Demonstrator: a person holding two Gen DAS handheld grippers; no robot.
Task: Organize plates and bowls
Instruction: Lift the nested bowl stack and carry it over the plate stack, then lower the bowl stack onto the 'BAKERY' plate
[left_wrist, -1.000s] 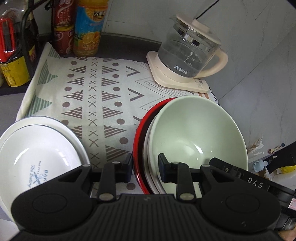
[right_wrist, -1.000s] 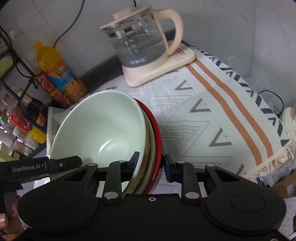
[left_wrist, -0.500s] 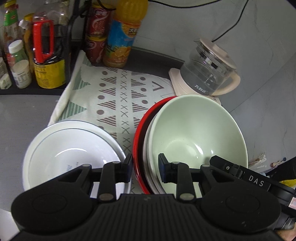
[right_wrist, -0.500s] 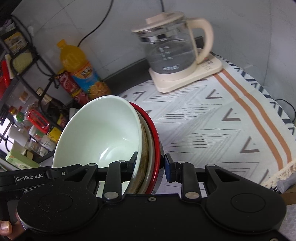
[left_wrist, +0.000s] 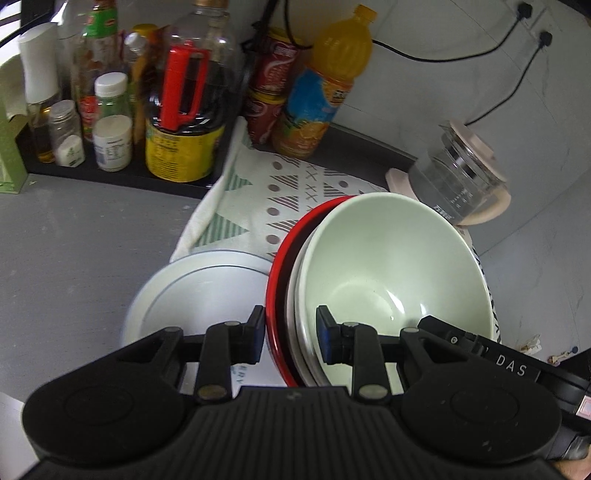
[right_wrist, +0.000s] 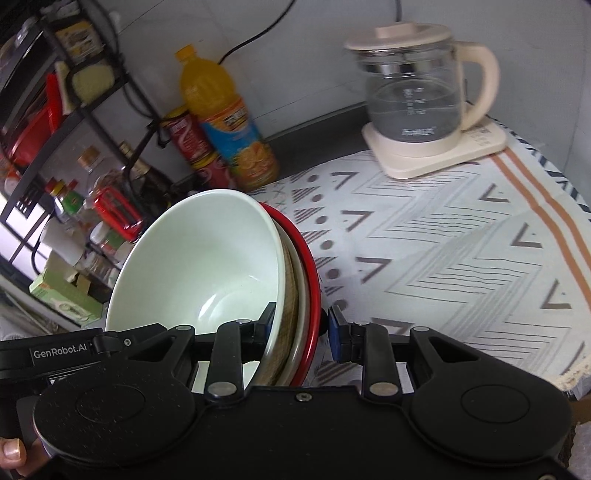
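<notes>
A stack of nested bowls hangs above the patterned cloth: a pale green bowl innermost, whitish and brownish bowls around it, and a red bowl outermost. My left gripper is shut on the stack's left rim. The right gripper is shut on the opposite rim, and each gripper's body shows in the other's view. A pile of white plates lies on the counter just left of and below the stack.
A glass kettle on a cream base stands at the far right of the cloth. An orange juice bottle and red cans stand at the wall. A rack of bottles and jars fills the far left, with grey counter in front.
Both grippers have carried the bowl stack up and away from the kettle toward the bottle rack. The white plates now sit closer beside the stack. Neither grip has changed.
</notes>
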